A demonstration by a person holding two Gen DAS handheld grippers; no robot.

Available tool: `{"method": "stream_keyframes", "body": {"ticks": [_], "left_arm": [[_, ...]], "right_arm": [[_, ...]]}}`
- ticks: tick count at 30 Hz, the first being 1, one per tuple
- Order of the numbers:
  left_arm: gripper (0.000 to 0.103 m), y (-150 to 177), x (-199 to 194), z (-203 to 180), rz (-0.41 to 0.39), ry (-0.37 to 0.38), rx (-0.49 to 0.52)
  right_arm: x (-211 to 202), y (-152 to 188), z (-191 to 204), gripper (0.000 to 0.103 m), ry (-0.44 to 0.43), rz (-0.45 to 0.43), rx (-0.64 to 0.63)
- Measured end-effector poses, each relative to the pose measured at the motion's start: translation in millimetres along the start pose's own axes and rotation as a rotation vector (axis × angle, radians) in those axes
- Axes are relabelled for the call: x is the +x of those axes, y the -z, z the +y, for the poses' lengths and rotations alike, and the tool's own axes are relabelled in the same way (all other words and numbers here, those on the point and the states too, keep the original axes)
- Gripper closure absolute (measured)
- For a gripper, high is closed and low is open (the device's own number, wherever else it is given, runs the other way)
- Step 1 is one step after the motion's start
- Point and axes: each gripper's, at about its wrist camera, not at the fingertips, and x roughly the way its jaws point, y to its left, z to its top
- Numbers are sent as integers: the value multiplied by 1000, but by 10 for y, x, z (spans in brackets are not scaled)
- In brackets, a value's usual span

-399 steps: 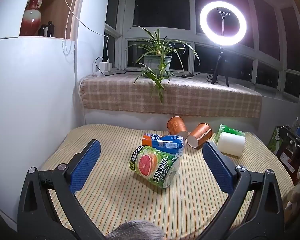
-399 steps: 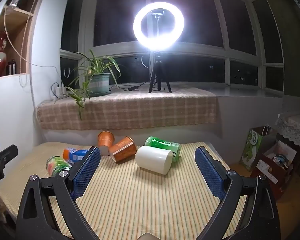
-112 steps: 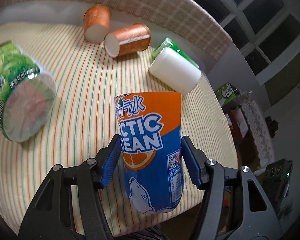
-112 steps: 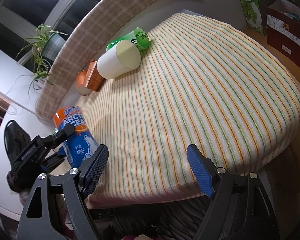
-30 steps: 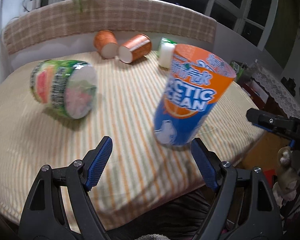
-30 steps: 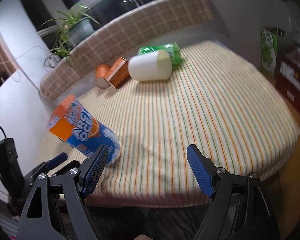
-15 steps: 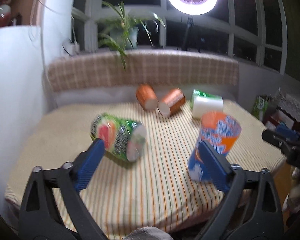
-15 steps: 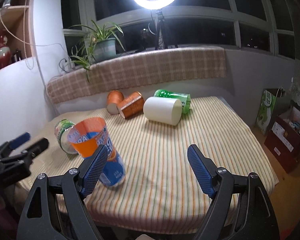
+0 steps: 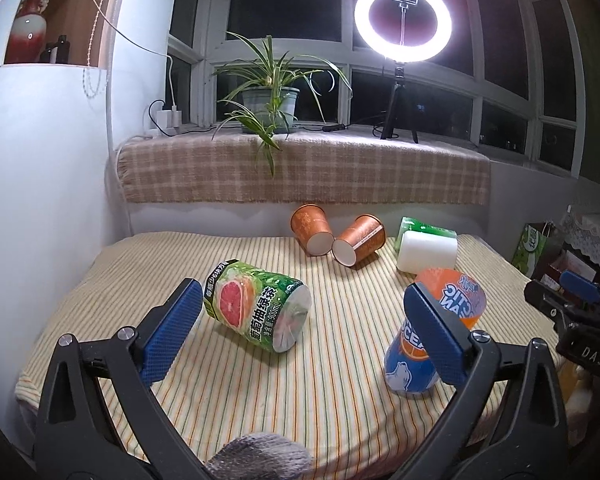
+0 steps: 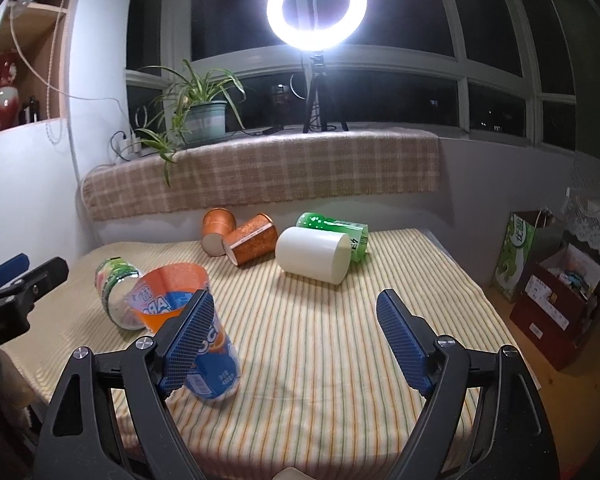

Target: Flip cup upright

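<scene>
The blue-and-orange Arctic Ocean cup [image 9: 448, 316] stands upright, mouth up, near the front right of the striped table [image 9: 340, 400]; it also shows in the right wrist view [image 10: 204, 352]. My left gripper [image 9: 304, 336] is open and empty, drawn back from the cup, whose lower part sits behind its right finger. My right gripper [image 10: 296, 340] is open and empty above the table's front, with the cup behind its left finger. The green grapefruit cup [image 9: 256, 312] lies on its side at the left.
Two copper cups [image 9: 340, 236] lie on their sides at the back, beside a white cup [image 9: 426, 250] and a green cup [image 10: 340, 232], also lying down. A plaid-covered sill with a potted plant [image 9: 270, 104] and ring light [image 9: 402, 22] stands behind. Boxes [image 10: 556, 292] sit right.
The left gripper has let go of the blue-and-orange cup, which now stands upright on the table, and has drawn back and levelled. The right gripper has also levelled and stays open.
</scene>
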Motion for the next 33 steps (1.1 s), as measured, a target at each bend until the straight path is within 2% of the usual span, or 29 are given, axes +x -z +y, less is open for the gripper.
{"method": "stream_keyframes", "body": {"ticks": [33], "left_arm": [[1,-12,4,15,-6,-11,-5]], "right_arm": [[55,66,112,19,-33,41,-5]]}}
